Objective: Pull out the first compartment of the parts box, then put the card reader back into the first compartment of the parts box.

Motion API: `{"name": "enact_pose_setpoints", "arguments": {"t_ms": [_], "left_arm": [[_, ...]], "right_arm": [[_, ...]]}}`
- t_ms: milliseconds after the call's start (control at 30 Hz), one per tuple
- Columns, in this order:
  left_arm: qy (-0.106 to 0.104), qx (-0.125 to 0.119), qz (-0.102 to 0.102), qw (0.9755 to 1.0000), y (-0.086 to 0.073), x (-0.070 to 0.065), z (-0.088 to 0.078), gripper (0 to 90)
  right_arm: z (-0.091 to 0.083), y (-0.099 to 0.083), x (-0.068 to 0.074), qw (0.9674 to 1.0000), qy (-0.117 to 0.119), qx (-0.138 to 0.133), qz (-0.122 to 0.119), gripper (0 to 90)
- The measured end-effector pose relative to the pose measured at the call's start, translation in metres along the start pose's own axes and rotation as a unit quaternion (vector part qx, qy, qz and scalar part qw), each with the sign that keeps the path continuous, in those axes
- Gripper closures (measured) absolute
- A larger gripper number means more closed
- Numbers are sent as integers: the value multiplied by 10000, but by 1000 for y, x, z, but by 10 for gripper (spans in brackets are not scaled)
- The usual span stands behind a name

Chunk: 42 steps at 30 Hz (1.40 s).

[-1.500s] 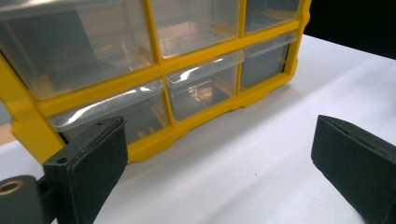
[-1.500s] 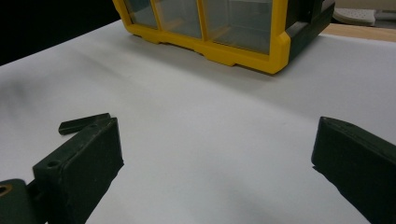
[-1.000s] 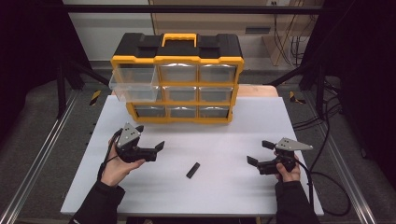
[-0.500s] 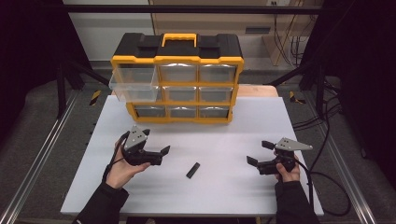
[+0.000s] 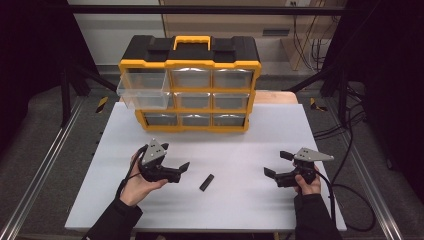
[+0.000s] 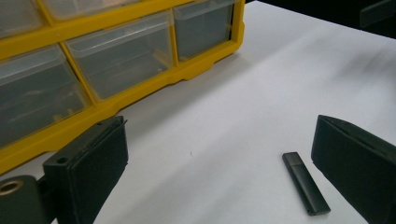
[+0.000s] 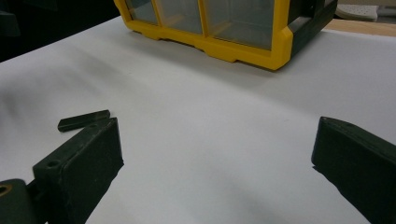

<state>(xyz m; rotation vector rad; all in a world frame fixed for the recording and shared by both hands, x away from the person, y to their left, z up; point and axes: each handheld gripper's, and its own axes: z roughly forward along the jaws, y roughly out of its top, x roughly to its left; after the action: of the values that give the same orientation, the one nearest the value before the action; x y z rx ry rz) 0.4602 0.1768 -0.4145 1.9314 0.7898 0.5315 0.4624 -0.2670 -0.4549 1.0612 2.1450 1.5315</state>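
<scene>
Gaping wide, the left gripper (image 5: 181,169) nears the black stick (image 5: 206,182) (right gripper (image 5: 276,165) wide too).

The high view looks forward and down from above the person's side, taking in the whole white tabletop (image 5: 250,135) and the yellow drawer box (image 5: 190,85) at its far edge. Each of the 2 claw views sits low and close to the tabletop, looking between its own jaws. All 3 views share the box front and the small black stick (image 5: 206,182) (image 6: 306,183) (image 7: 84,120).
</scene>
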Motion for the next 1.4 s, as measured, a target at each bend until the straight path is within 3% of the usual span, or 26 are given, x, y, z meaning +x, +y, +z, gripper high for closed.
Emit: {"name": "enact_pose_setpoints", "arguments": {"t_ms": [1400], "left_arm": [[-452,411,180,9980,-10,-42,30,36]], "right_arm": [[0,0,0,10000,-8,10,-7,21]]}}
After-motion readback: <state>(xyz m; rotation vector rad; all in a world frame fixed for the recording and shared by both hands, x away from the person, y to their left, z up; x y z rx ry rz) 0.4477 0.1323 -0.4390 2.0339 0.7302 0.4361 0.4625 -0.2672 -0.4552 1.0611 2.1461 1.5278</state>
